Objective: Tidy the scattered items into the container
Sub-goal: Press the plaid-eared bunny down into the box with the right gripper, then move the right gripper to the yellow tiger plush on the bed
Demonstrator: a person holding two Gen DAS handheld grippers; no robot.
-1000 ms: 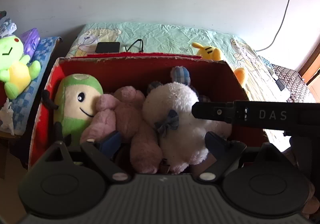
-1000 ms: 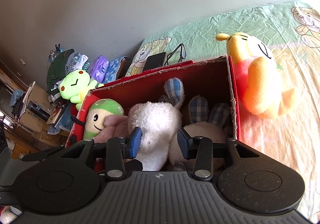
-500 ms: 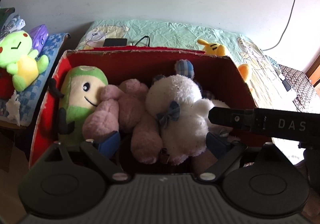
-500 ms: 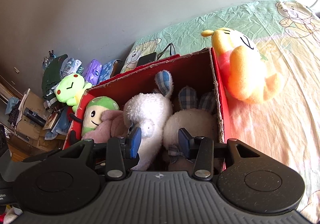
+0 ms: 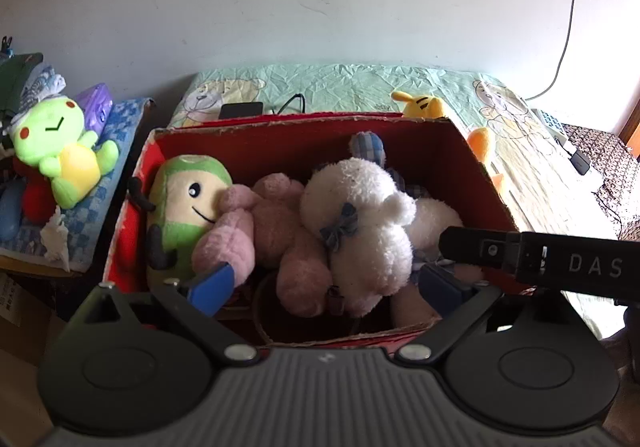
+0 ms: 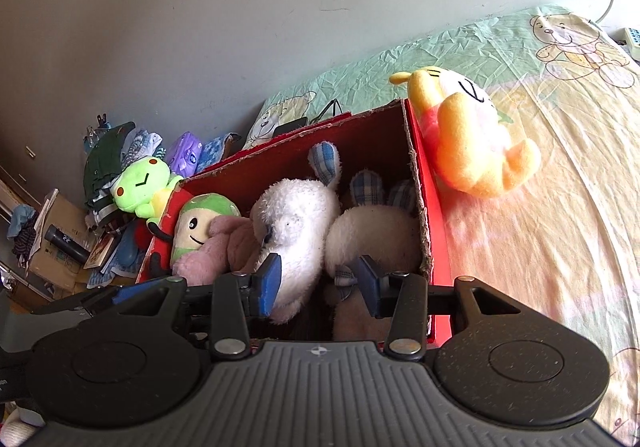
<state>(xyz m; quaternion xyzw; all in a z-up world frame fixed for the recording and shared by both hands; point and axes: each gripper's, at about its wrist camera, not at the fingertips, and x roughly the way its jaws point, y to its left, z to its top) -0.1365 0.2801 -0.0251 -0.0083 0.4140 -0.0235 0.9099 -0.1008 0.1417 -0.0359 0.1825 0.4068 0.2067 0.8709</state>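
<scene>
A: Well, our right gripper (image 6: 318, 287) hangs over the near end of the box (image 6: 420, 203), fingers parted and nothing between them. The white plush (image 6: 296, 223) and the cream plush (image 6: 376, 235) simply lie below the gap.

B: And our left gripper (image 5: 326, 287) is spread wider, also holding nothing, low over the pink plush (image 5: 280, 231) and the green plush (image 5: 188, 207). The right tool's finger crosses its view on the right.

A: So the box is nearly full. What we judge to be left is the yellow toy (image 6: 468, 135) on the sheet (image 6: 560, 247), touching the outside of the box's right wall.

B: It lies ahead and to the right of our right gripper, which is clearly the nearer one. From the left, the wall hides most of it; we see only its head (image 5: 420, 107).

A: Its long axis runs roughly away from us along that wall, head at the far end. We'd swing right over the rim and close across its body.

B: The green frog (image 5: 60, 159) sits off to our left on a side stack, well apart; whether it counts we cannot tell.
</scene>
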